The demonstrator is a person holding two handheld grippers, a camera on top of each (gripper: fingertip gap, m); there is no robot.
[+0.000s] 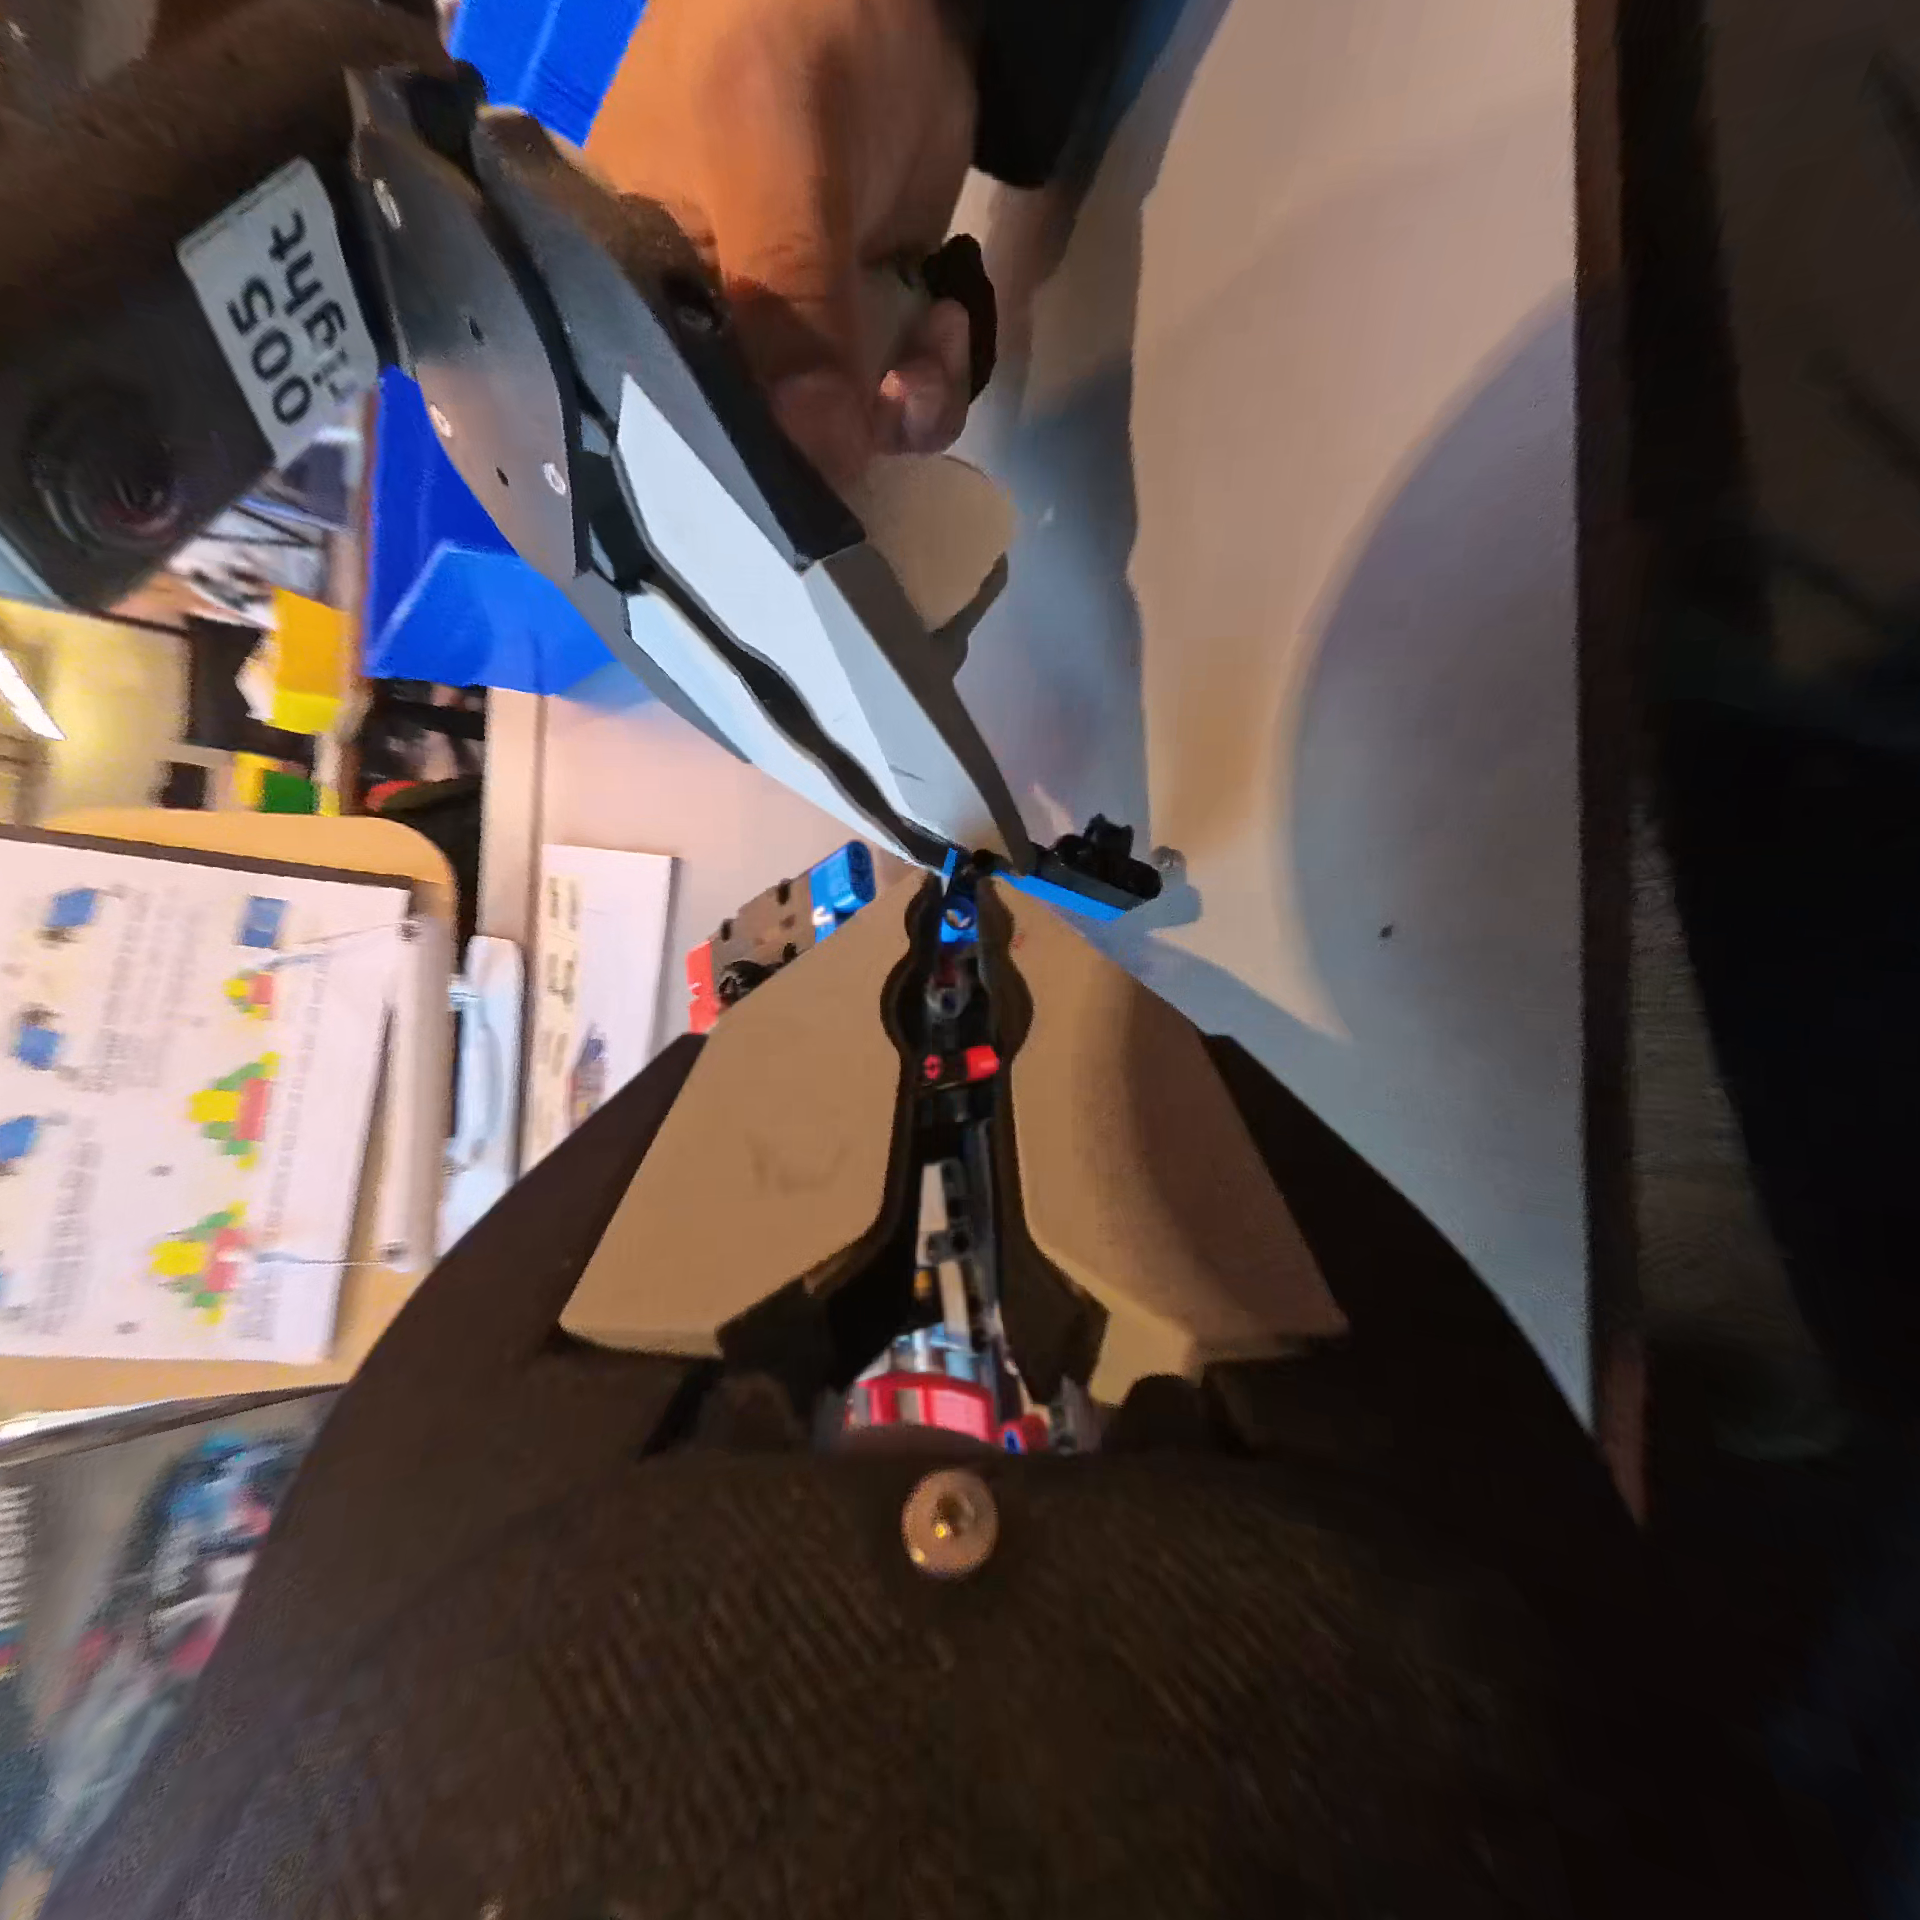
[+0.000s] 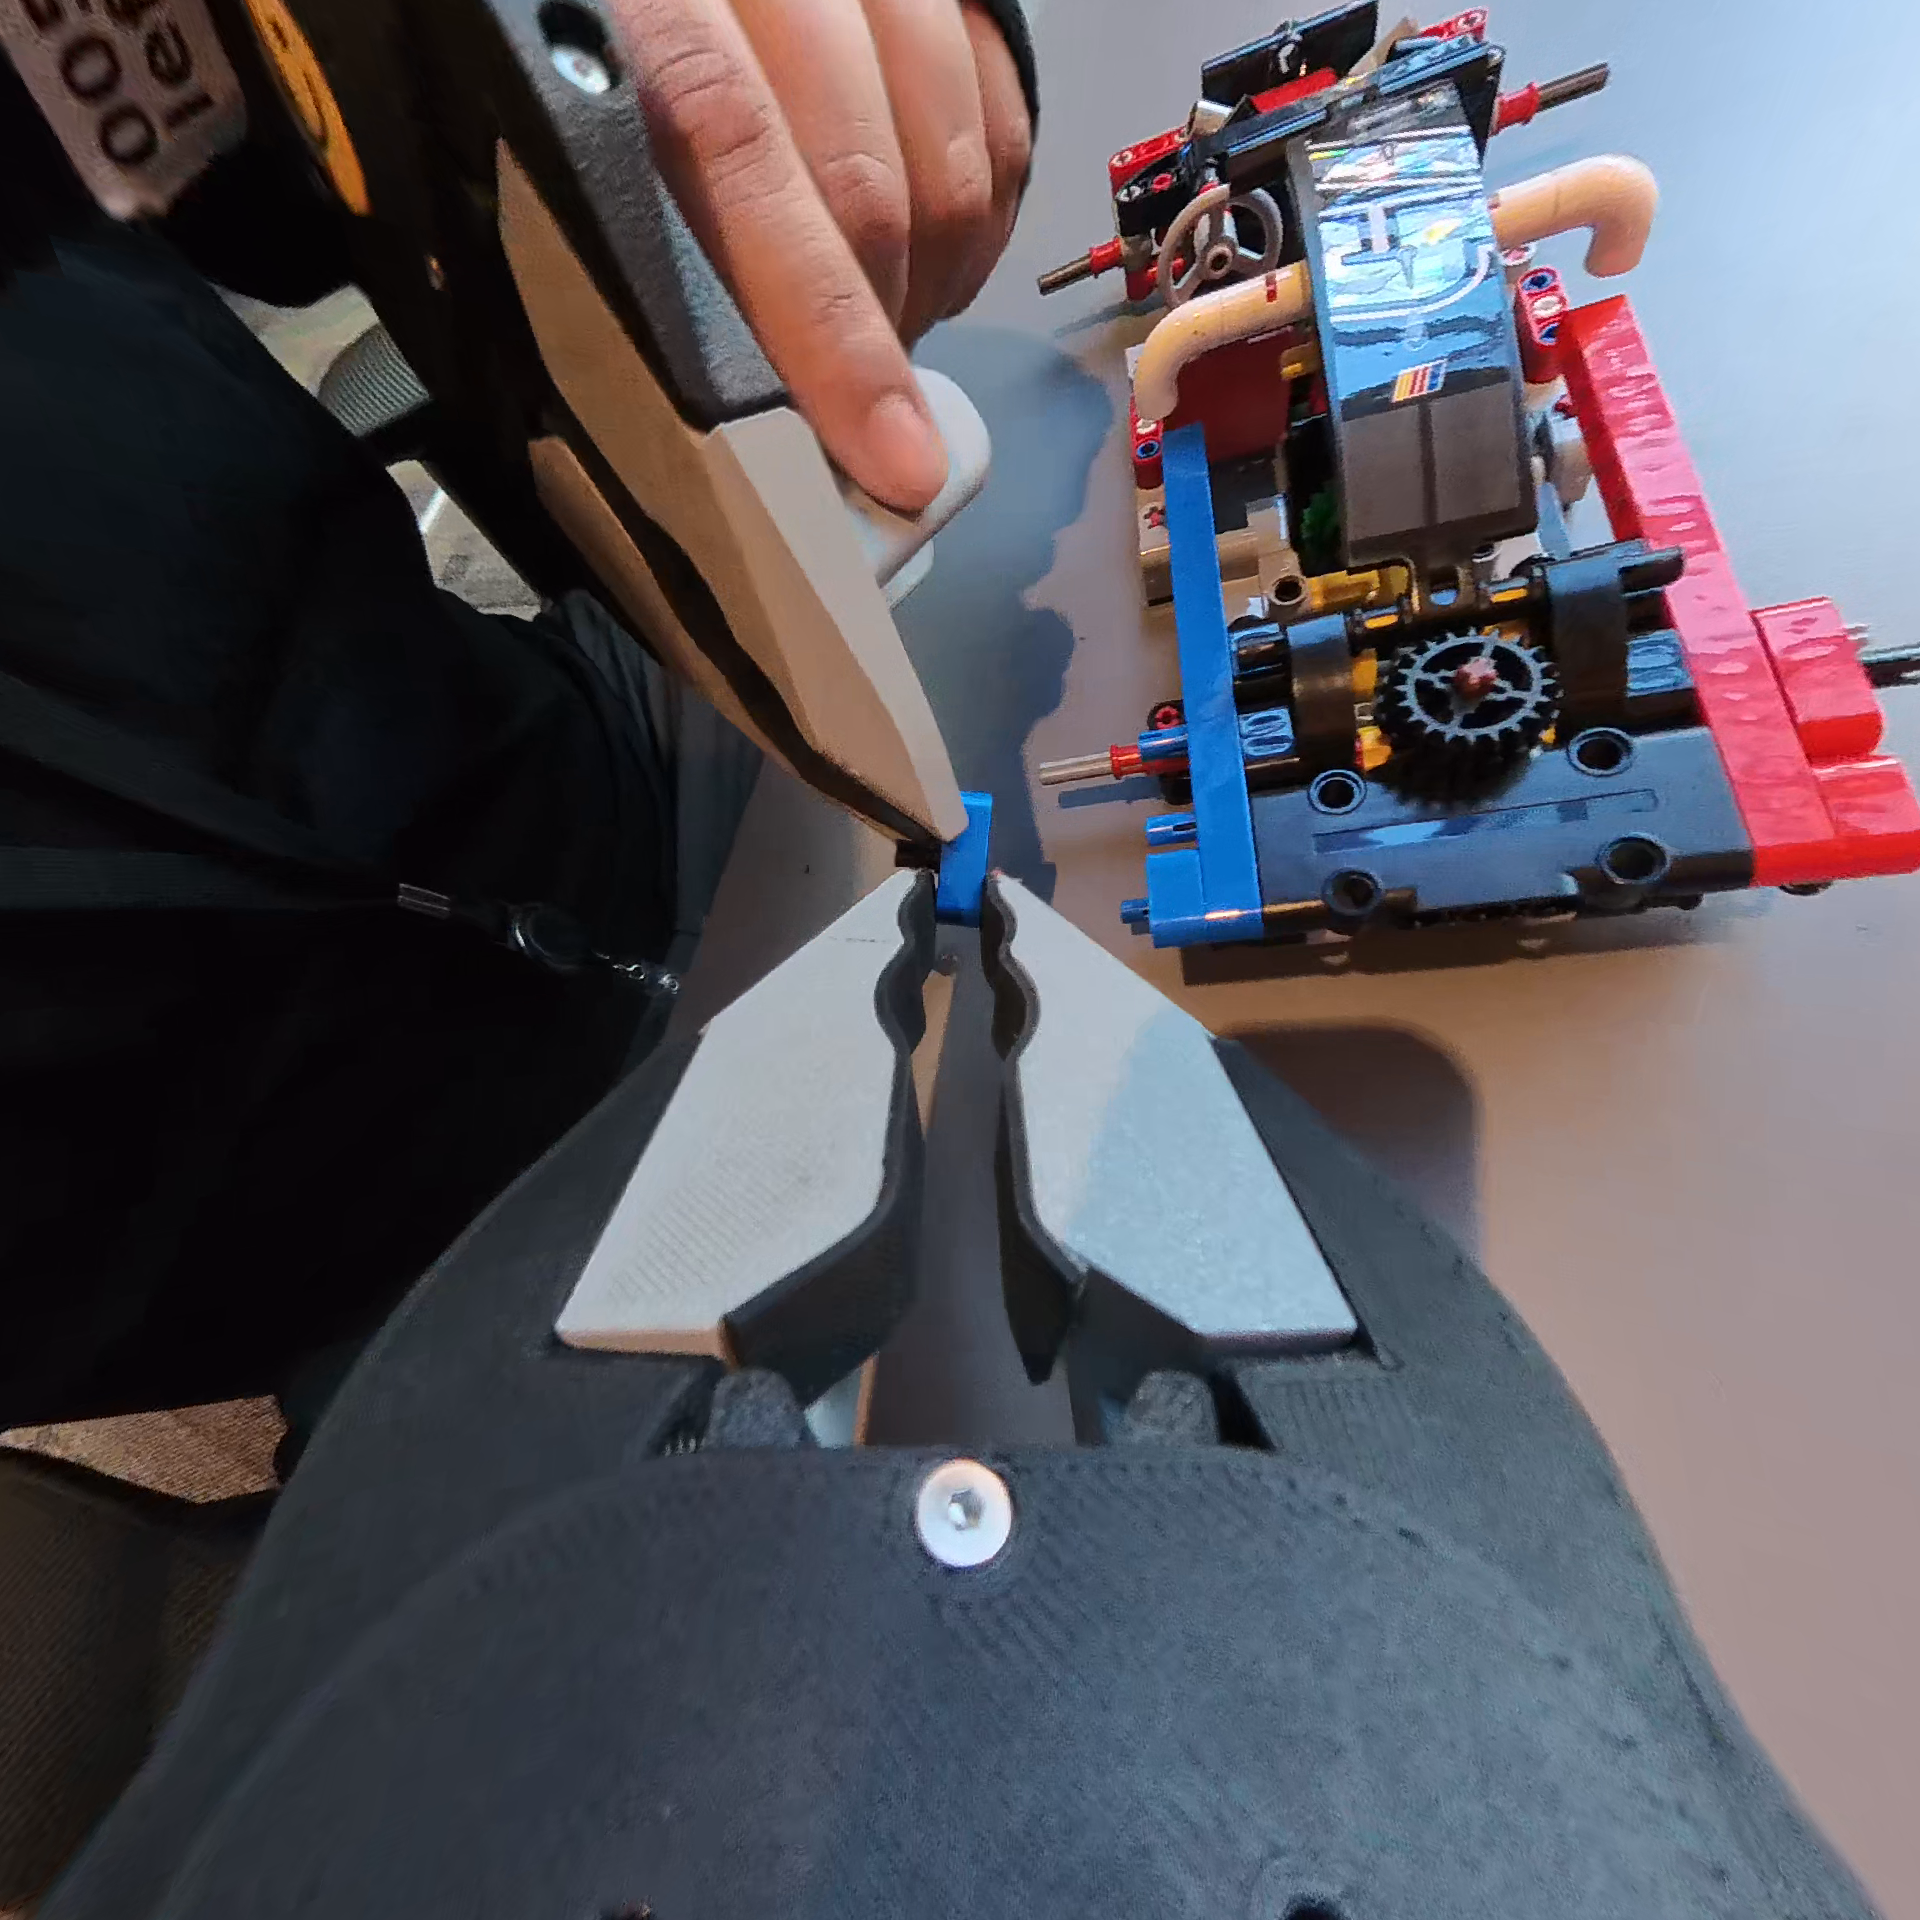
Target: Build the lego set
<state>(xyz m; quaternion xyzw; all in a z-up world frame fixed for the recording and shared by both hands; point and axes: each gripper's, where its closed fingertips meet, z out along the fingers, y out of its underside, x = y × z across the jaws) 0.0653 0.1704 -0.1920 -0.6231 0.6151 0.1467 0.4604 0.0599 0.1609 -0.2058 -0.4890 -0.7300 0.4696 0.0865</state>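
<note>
Both grippers pinch one small blue piece (image 2: 961,857) in mid-air: right gripper (image 2: 956,883) narrow on it, left gripper (image 2: 930,836) clamped too. The model (image 2: 1455,582) sits beside them on the worktop (image 2: 1558,1143). A twist and that piece could pop free.

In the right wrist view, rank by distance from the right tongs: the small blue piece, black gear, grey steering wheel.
1. Small blue piece: at the tips of the right tongs, straight ahead.
2. Black gear: ahead to the right, on the model's near end.
3. Grey steering wheel: farthest, at the model's far end.
</note>
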